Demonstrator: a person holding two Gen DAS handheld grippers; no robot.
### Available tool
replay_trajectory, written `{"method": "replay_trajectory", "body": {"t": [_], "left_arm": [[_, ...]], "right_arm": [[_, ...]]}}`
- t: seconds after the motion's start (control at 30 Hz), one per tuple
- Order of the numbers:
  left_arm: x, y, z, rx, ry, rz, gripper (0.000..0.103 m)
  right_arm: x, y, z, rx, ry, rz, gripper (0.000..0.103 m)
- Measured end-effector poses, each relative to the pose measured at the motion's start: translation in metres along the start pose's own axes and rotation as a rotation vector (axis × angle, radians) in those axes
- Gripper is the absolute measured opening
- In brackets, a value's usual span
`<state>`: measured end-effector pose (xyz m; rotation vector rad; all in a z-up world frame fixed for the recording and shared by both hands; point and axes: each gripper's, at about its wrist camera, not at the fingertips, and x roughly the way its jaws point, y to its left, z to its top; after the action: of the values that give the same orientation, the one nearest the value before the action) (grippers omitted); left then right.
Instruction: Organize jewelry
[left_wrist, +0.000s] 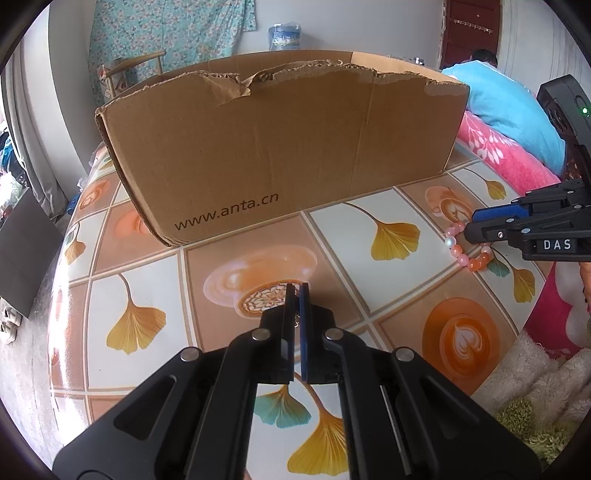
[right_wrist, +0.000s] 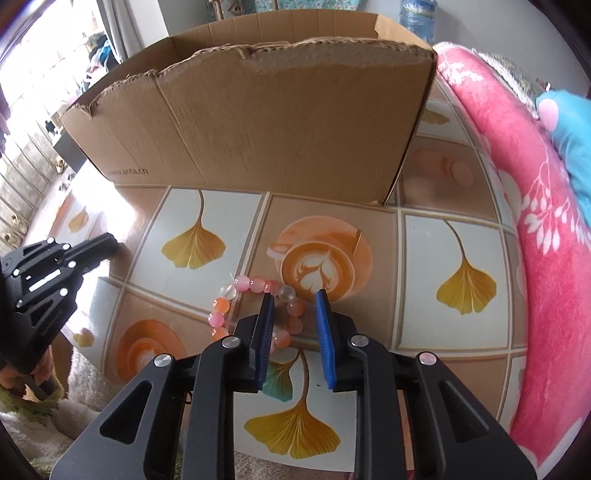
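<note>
A bracelet (right_wrist: 225, 306) of pink, orange and clear beads lies as a loop on the patterned tabletop (right_wrist: 443, 332). My right gripper (right_wrist: 294, 295) points down over the loop's right side. Its blue pads (right_wrist: 325, 332) stand apart on either side of a few beads without pressing them. The left wrist view shows that gripper (left_wrist: 471, 225) at the right edge, tips over the bracelet (left_wrist: 461, 254). My left gripper (left_wrist: 297, 286) is shut above the middle of the table, and a tiny glint sits between its fingers that I cannot identify. It appears at far left as well (right_wrist: 107, 242).
An open brown cardboard box (left_wrist: 280, 147) with a torn top edge stands at the back of the table (left_wrist: 391, 236). A pink flowered blanket (right_wrist: 535, 221) and a blue pillow (left_wrist: 517, 110) border the right side. Fluffy white and green fabric (left_wrist: 535, 380) lies at the near right.
</note>
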<state>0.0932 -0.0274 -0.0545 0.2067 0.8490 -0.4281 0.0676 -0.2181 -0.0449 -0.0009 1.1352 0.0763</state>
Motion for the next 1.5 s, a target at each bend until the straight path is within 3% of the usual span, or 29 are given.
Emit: {"method": "replay_trajectory", "body": {"t": [0.37, 0.73, 1.5], "left_arm": [[0.0, -0.004, -0.002, 0.008, -0.015, 0.015, 0.001], [0.001, -0.007, -0.003, 0.016, -0.024, 0.03, 0.001], [0.0, -0.014, -0.004, 0.041, -0.023, 0.067, 0.001]], "right_arm": [[0.002, 0.005, 0.002, -0.001, 0.0, 0.008, 0.01], [-0.007, -0.002, -0.002, 0.078, -0.04, 0.042, 0.01], [-0.033, -0.008, 0.004, 0.092, -0.127, 0.02, 0.01]]}}
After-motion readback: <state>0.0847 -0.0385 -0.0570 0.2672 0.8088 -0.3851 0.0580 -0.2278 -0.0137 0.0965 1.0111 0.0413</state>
